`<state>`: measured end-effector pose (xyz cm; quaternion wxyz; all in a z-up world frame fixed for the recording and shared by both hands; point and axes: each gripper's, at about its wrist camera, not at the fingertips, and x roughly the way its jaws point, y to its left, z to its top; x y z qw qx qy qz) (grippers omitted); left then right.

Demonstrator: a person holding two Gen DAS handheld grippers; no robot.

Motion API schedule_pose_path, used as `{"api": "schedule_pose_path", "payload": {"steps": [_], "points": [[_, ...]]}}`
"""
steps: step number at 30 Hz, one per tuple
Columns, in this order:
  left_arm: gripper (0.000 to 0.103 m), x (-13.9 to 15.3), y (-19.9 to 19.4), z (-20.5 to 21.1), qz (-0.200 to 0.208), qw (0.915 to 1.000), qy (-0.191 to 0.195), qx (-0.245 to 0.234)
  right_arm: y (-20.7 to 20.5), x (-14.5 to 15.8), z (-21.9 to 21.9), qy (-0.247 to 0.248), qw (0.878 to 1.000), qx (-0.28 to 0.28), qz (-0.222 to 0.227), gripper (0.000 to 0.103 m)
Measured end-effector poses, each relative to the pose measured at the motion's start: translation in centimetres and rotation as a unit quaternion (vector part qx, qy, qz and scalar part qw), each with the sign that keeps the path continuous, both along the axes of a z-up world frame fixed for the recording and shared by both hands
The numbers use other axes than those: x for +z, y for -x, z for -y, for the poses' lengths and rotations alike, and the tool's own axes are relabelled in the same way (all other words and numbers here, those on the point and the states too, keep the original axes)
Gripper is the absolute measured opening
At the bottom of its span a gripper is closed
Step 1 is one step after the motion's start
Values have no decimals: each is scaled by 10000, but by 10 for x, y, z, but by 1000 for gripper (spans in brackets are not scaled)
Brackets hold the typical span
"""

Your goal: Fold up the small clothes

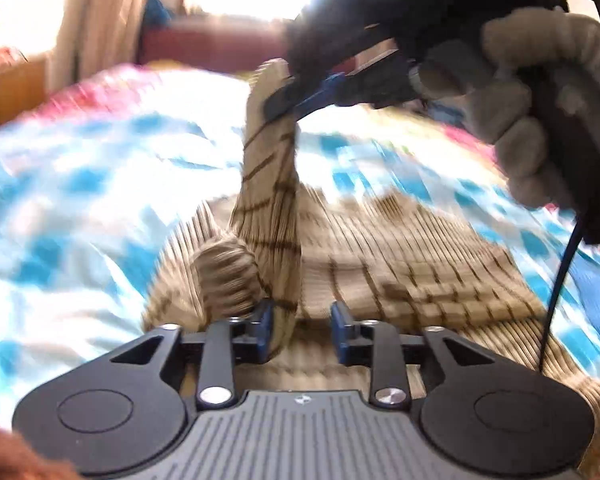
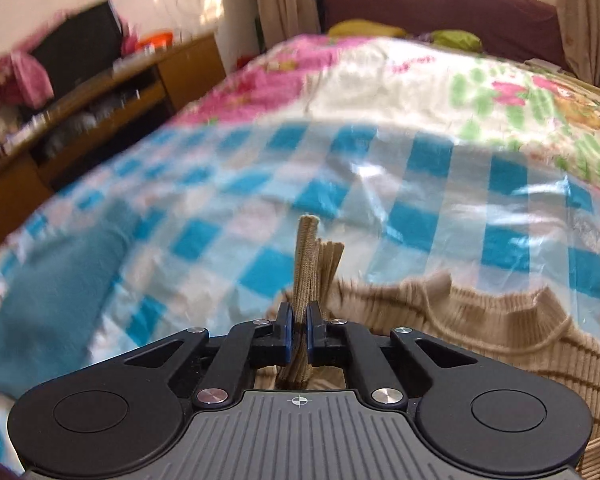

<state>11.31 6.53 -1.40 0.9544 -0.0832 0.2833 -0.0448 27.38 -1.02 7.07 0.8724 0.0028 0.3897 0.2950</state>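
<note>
- A small tan ribbed sweater [image 1: 400,264] with thin brown stripes lies spread on the bed [image 1: 80,208], over a blue-and-white checked cover; further up the bed the cover turns pink and floral.
- The right gripper [image 2: 299,328] is clenched on the cuff end of one sleeve [image 2: 312,272]. The ribbed fabric stands up in a bunch between its blue pads, and the jaws are drawn nearly together on it.
- From the left wrist view, that same gripper [image 1: 278,98] holds the sleeve [image 1: 270,184] lifted well above the bed, so it rises as a tall strip from the body of the sweater. A gloved hand [image 1: 540,112] grips the gripper's handle, with black cables running past it.
- The left gripper [image 1: 302,330] sits low over the near part of the sweater with its jaws apart. The foot of the raised sleeve brushes its left-hand pad, but the other pad stands clear of the cloth, so nothing is pinched.
- The sweater's neckline [image 2: 496,320] lies flat to the right of the right gripper.
- Beyond the bed's left edge stands a wooden desk [image 2: 112,88] with clutter and a dark screen.
</note>
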Motion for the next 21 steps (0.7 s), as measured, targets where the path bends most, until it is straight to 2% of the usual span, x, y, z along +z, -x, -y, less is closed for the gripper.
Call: {"api": "schedule_pose_path", "payload": {"steps": [1,3,5,8,11,15,19,21], "points": [[54,5,4,0,203,9997,-115,123,0,12,4,-211,9998,-18,71,6],[64,14,7,-1,450,9981,-304,289,1,35,11,-639,9976,-34,273,6],[65,22,7,-6,586,9967,-384,412,5,58,21,-1029,9932,-82,537,6],[67,34,10,-15,651,9968,-203,410,13,83,51,-1480,9839,-265,967,6],[69,35,13,-15,634,9975,-24,295,21,85,101,-1643,9775,-709,1116,6],[70,21,0,-5,339,9993,-131,127,40,42,173,-1488,9734,-1518,860,6],[70,-9,-21,8,-329,9985,-423,110,51,-37,225,-1336,9626,-2353,-99,6],[70,-20,-27,9,-613,9962,-580,201,54,-74,237,-1123,9577,-2620,-401,6]]}}
